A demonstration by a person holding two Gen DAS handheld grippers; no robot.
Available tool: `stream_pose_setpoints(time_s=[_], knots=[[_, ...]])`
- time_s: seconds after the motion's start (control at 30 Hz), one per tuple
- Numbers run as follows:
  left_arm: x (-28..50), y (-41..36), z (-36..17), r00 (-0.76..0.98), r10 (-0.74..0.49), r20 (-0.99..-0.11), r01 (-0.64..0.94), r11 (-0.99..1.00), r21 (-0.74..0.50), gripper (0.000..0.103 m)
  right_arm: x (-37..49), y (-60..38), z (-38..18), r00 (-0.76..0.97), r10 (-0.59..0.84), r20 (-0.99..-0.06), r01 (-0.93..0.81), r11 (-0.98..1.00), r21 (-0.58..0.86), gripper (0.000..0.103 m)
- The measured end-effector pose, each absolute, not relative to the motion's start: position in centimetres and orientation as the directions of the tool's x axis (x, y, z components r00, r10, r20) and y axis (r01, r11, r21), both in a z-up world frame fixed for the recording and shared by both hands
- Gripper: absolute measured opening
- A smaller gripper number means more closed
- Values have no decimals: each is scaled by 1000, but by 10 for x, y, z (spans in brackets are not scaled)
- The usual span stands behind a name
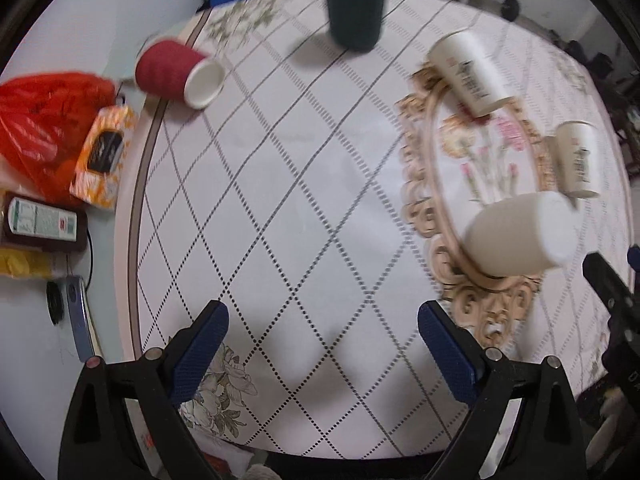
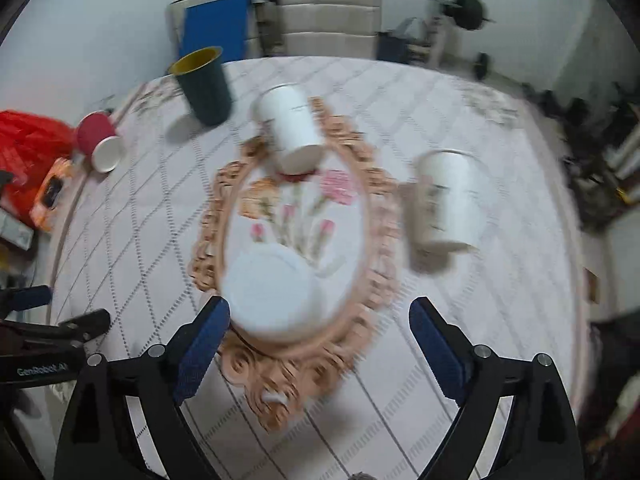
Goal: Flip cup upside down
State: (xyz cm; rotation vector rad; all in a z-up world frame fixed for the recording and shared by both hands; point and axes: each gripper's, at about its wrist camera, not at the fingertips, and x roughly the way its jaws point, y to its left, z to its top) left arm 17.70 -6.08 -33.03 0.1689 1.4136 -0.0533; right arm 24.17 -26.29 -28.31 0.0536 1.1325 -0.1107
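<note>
A plain white cup [image 2: 276, 292] stands upside down on the floral mat [image 2: 372, 216], just ahead of my open, empty right gripper [image 2: 320, 340]; it also shows in the left wrist view [image 1: 520, 236]. Two printed white cups [image 2: 294, 128] [image 2: 450, 200] stand upside down farther back. A dark green cup with a yellow inside [image 1: 356, 4] stands upright at the far edge. A red cup [image 1: 176, 72] lies on its side at the far left. My left gripper [image 1: 323, 344] is open and empty over bare tablecloth.
The round table [image 1: 280, 200] carries a diamond-patterned cloth. Left of it lie a red plastic bag [image 1: 44, 120], an orange packet [image 1: 104, 156] and a brown bottle [image 1: 40, 224]. Gym equipment and a bench [image 2: 328, 16] stand behind the table.
</note>
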Motion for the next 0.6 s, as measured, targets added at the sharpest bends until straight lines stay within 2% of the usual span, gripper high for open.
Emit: stream_pose_setpoints(time_s=[0.07,0.27,0.6], knots=[[167,-68,-313,194,42,-980,165,983,75,97,227,-267,-270,400,-119,-909,174,983,-52,94],[142,-70,-271,276,3,-961,192,980,58,97,176,-282,-225,407,-159,-899,298,954,-34,94],[65,-77,-166,448,-21,-894,169,984,62,97,91,-284,-127,512,-179,-840,299,954,-21,96]])
